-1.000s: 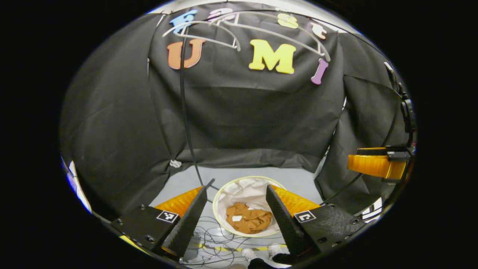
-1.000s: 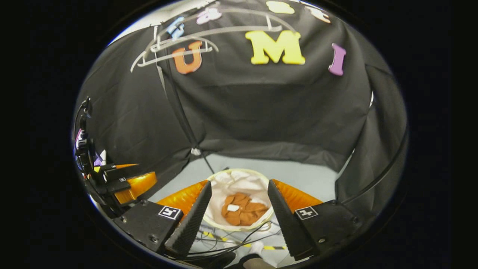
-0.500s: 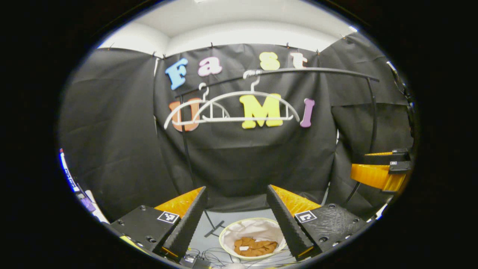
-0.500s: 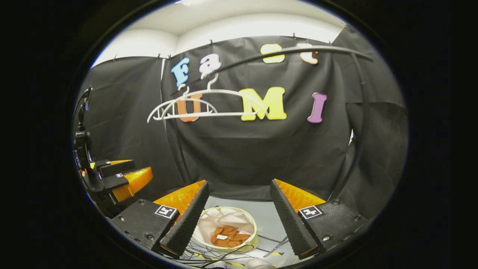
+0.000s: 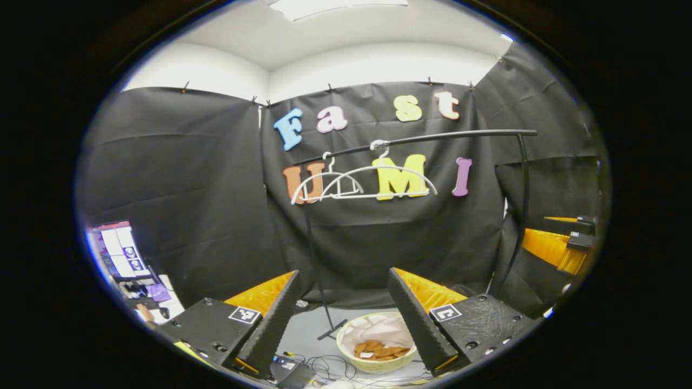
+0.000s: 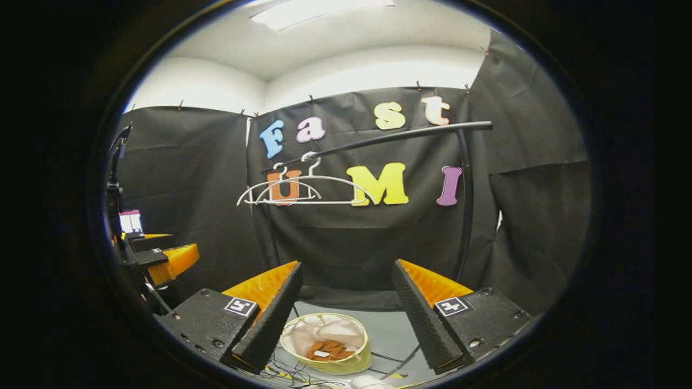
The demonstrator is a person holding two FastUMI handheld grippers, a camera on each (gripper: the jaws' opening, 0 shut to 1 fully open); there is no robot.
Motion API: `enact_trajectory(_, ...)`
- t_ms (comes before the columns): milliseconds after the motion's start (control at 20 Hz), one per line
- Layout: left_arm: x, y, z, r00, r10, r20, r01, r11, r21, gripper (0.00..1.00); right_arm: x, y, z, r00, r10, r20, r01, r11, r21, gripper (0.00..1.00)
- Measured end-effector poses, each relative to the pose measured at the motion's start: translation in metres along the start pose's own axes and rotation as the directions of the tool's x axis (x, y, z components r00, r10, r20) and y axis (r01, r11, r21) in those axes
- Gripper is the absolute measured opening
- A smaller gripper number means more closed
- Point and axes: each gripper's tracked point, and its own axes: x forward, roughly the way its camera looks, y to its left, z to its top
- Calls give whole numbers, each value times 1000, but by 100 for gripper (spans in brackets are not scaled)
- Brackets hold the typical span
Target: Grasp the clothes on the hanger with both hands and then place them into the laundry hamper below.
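Grey floor – round hamper [image 5: 377, 367], crumpled brown clothes [image 5: 380, 349] inside; left tool [image 5: 341, 319], right tool [image 6: 346, 313] released.

Orange-brown clothes [image 5: 380, 349] in pale yellow-rimmed hamper [image 5: 351, 361], white lining; white hangers [image 5: 367, 183]; black rail [image 5: 459, 136]

Both views look level and forward from well back, facing the black back wall. Each shares the rail [image 5: 416, 139] [image 6: 389, 136] and hangers [image 5: 365, 183] [image 6: 303, 190] toward 12 o'clock, and the hamper [image 5: 377, 363] [image 6: 330, 365] at 6 o'clock, far below.
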Motion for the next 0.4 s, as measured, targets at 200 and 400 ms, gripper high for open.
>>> enact_trajectory(200,-14,15,1,999,34,8,-34,999,0,99,-3,12,4,1000,5,-10,-5,999,37,100)
enact_trajectory(400,-17,38,9,998,52,38,-52,999,-15,100,-1,33,28,999,-12,31,12,1000,-16,100)
